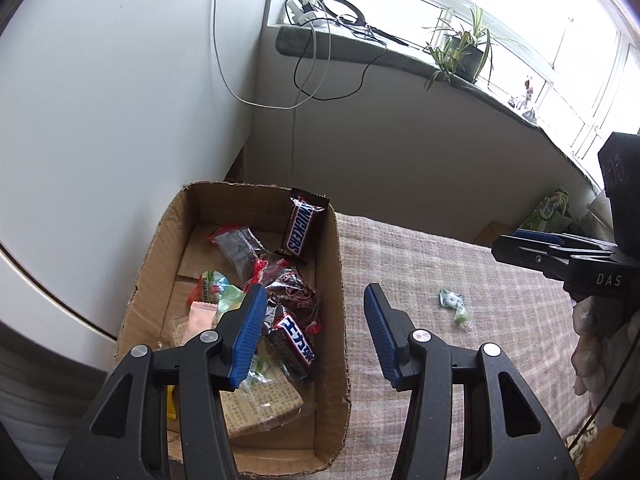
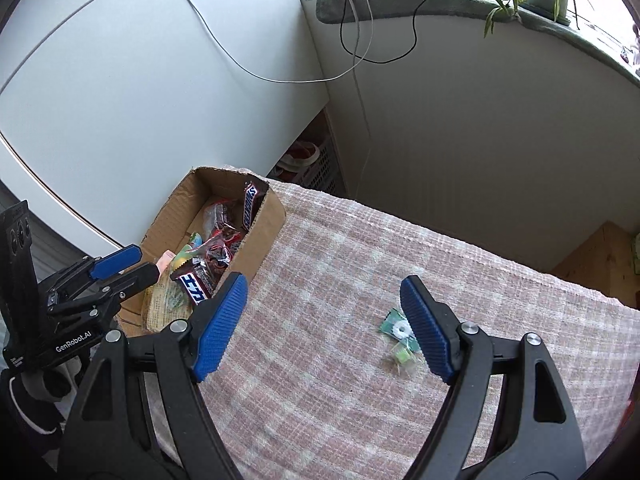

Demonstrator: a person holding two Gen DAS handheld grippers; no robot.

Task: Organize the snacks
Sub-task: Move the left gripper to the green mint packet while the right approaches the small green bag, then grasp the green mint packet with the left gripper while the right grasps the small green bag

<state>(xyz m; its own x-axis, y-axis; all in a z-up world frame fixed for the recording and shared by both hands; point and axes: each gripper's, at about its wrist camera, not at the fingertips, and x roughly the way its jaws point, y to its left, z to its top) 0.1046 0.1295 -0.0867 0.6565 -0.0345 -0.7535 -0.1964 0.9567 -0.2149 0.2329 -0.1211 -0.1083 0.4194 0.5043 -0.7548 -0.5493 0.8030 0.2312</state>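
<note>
A cardboard box stands at the table's left end and holds several wrapped snacks, among them a Snickers bar leaning on its far wall. It also shows in the right wrist view. Two small green wrapped candies lie on the checked cloth; in the right wrist view they lie just left of my right finger. My left gripper is open and empty above the box's right wall. My right gripper is open and empty above the cloth.
A pink checked cloth covers the table. A white wall panel stands behind the box. A windowsill with cables and a potted plant runs behind. A green packet lies beyond the table's far edge.
</note>
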